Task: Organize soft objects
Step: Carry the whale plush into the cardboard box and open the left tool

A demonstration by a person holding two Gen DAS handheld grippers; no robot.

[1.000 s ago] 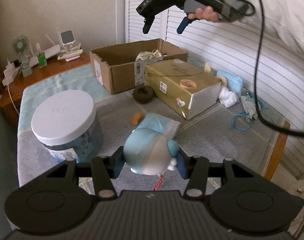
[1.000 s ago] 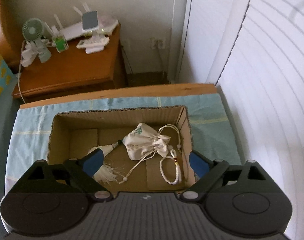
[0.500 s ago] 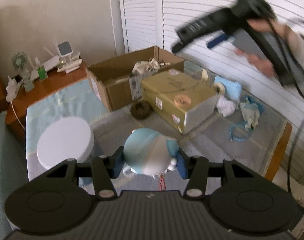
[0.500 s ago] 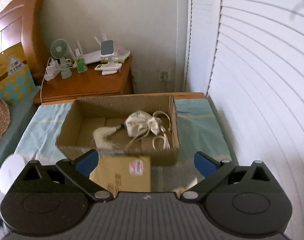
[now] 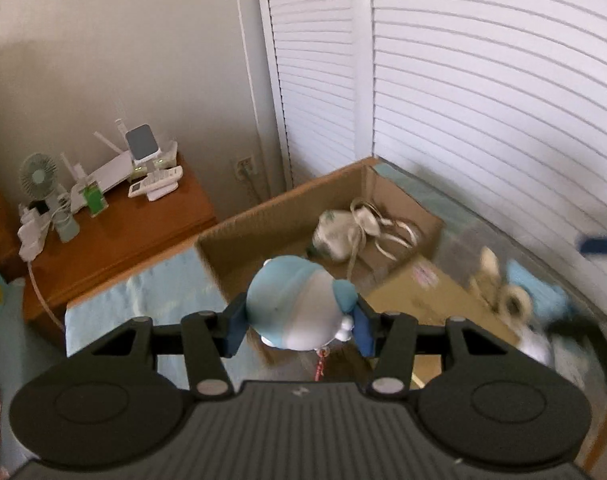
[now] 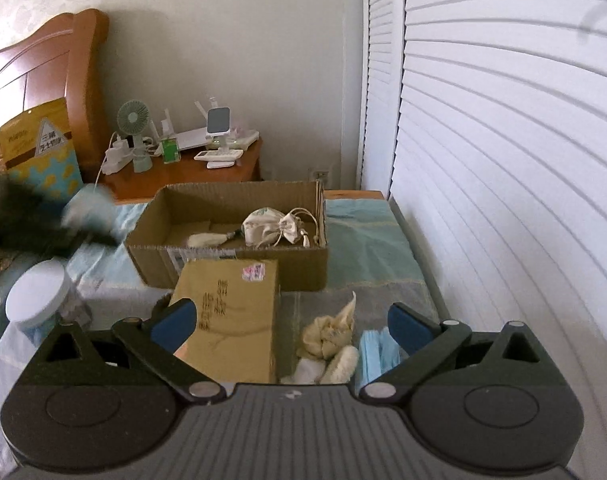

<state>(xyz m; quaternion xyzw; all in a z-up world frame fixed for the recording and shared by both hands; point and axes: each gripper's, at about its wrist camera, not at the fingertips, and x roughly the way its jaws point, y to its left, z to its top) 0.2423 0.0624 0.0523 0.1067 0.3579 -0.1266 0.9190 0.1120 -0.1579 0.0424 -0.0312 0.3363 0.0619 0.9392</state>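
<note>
My left gripper (image 5: 297, 326) is shut on a blue and white plush toy (image 5: 299, 312) and holds it in the air near the open cardboard box (image 5: 263, 224). A cream drawstring pouch (image 5: 335, 234) lies inside that box; it also shows in the right wrist view (image 6: 269, 226). My right gripper (image 6: 291, 320) is open and empty, above a cream soft item (image 6: 329, 332) and a blue cloth (image 6: 377, 354) on the bed. The left gripper shows as a dark blur (image 6: 31, 220) at the left of the right wrist view.
A closed yellow-brown box (image 6: 231, 312) lies in front of the open box. A white-lidded jar (image 6: 39, 296) stands at the left. A wooden nightstand (image 6: 191, 168) with a fan and gadgets is behind. White shutters (image 6: 503, 160) line the right side.
My left gripper has lifted the plush toy and carried it toward the open box. My right gripper has drawn back from over the box, toward the soft items near the shutters.
</note>
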